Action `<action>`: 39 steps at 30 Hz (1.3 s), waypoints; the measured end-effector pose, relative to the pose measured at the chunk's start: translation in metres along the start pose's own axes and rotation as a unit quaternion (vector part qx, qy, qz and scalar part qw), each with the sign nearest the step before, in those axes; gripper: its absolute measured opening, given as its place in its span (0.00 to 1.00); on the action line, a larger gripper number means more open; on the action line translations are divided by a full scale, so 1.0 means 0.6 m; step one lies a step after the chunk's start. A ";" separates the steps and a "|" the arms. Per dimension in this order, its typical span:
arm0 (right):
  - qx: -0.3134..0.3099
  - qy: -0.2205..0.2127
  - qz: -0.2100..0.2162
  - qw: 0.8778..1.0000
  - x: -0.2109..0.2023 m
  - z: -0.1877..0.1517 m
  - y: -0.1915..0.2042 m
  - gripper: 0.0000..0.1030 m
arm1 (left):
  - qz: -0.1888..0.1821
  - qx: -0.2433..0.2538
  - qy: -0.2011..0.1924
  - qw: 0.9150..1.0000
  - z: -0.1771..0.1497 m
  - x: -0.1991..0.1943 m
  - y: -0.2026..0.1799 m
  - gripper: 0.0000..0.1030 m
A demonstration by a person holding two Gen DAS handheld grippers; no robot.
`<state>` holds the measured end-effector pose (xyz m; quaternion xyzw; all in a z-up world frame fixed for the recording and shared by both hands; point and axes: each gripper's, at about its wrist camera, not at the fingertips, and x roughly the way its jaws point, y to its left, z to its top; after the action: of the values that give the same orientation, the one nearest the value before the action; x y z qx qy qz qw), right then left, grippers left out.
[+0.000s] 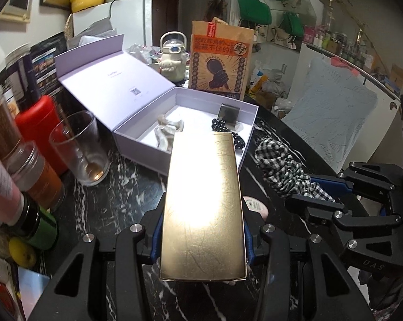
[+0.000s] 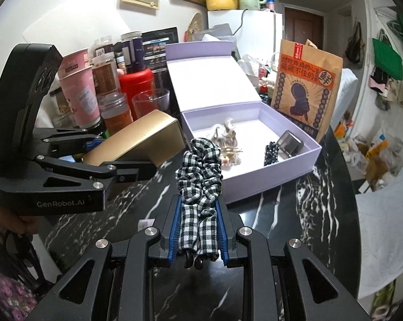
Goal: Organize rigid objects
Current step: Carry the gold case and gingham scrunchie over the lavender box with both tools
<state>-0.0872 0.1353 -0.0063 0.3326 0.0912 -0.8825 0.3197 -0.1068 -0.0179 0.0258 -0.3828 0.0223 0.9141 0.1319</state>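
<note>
My left gripper [image 1: 203,243] is shut on a long gold box [image 1: 202,208], held above the dark marble table and pointing at the open lilac box [image 1: 137,140]. From the right wrist view the gold box [image 2: 137,140] and the left gripper [image 2: 126,160] show at the left. My right gripper [image 2: 197,230] is shut on a black-and-white checked scrunchie [image 2: 200,179], seen too at the right of the left wrist view as the scrunchie [image 1: 279,168]. In the lilac box [image 2: 295,165] lie a pale hair claw [image 2: 227,137], a dotted scrunchie [image 2: 270,151] and a small dark metal case [image 2: 291,143].
Jars, a red bottle [image 1: 39,131], a glass [image 1: 81,147] and pink cups [image 2: 79,93] crowd the table's left. A brown paper bag [image 2: 305,91] and a kettle-shaped bottle [image 1: 173,56] stand behind the box. The table's curved edge [image 2: 354,187] runs at the right.
</note>
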 end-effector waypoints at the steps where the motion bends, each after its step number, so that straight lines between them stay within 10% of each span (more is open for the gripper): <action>1: 0.001 -0.001 0.000 1.000 0.000 0.001 -0.002 0.23 | -0.003 0.001 -0.001 1.000 0.002 0.002 -0.002 0.44; 39: 0.024 -0.026 -0.021 0.999 0.098 0.167 -0.133 0.23 | -0.013 0.003 -0.018 1.000 0.210 0.145 0.044 0.44</action>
<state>-0.2238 0.1305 0.0277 0.3151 0.0683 -0.8994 0.2950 -0.2597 -0.0059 0.0515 -0.3658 0.0173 0.9191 0.1455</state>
